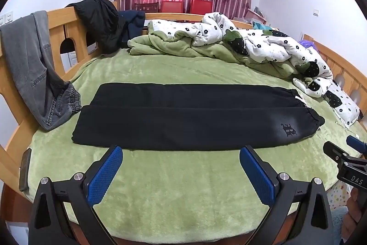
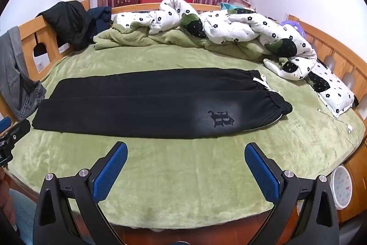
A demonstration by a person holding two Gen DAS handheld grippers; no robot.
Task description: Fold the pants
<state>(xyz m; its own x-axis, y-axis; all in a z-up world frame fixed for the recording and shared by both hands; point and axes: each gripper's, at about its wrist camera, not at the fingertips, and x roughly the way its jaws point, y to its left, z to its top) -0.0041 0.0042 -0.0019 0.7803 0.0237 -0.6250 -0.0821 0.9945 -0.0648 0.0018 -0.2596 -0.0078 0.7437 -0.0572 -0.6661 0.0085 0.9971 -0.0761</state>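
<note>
Lying flat across the green blanket (image 1: 160,187), the black pants (image 1: 188,121) stretch sideways with both legs side by side, the waistband end with its white drawstring (image 2: 263,82) to the right. Left gripper (image 1: 181,150) and right gripper (image 2: 185,146) hover just short of the near edge, both spread wide and holding nothing. Grey jeans (image 1: 29,66) hang over the wooden bed frame (image 1: 62,22).

The left gripper (image 1: 181,154) fills the lower middle of its view, jaws spread wide. The right gripper (image 2: 185,150) sits likewise, jaws wide apart, holding nothing.
</note>
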